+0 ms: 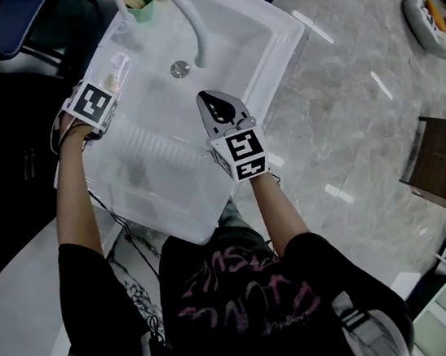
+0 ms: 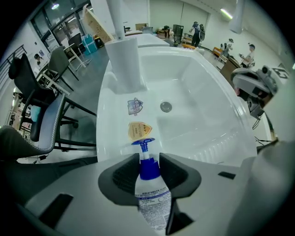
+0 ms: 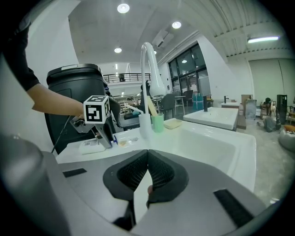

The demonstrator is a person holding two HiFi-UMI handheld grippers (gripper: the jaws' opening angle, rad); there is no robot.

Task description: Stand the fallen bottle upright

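Note:
A small clear bottle (image 2: 150, 184) with a printed label and a blue pump cap lies on its side on the left rim of the white sink (image 1: 284, 25). My left gripper (image 2: 150, 159) points down over it, and its dark pads press on the bottle's blue collar from both sides. In the head view the bottle (image 1: 116, 71) shows just beyond the left gripper (image 1: 108, 90). From the right gripper view the bottle (image 3: 92, 146) lies flat under the left gripper (image 3: 108, 140). My right gripper (image 3: 147, 154) hovers over the sink basin, shut and empty, also seen from the head (image 1: 217, 108).
A tall white faucet (image 1: 183, 14) arches over the basin with its drain (image 1: 180, 69). A green cup (image 3: 157, 123) stands by the faucet base. Two stickers (image 2: 139, 130) lie on the rim ahead of the bottle. Chairs stand left of the sink.

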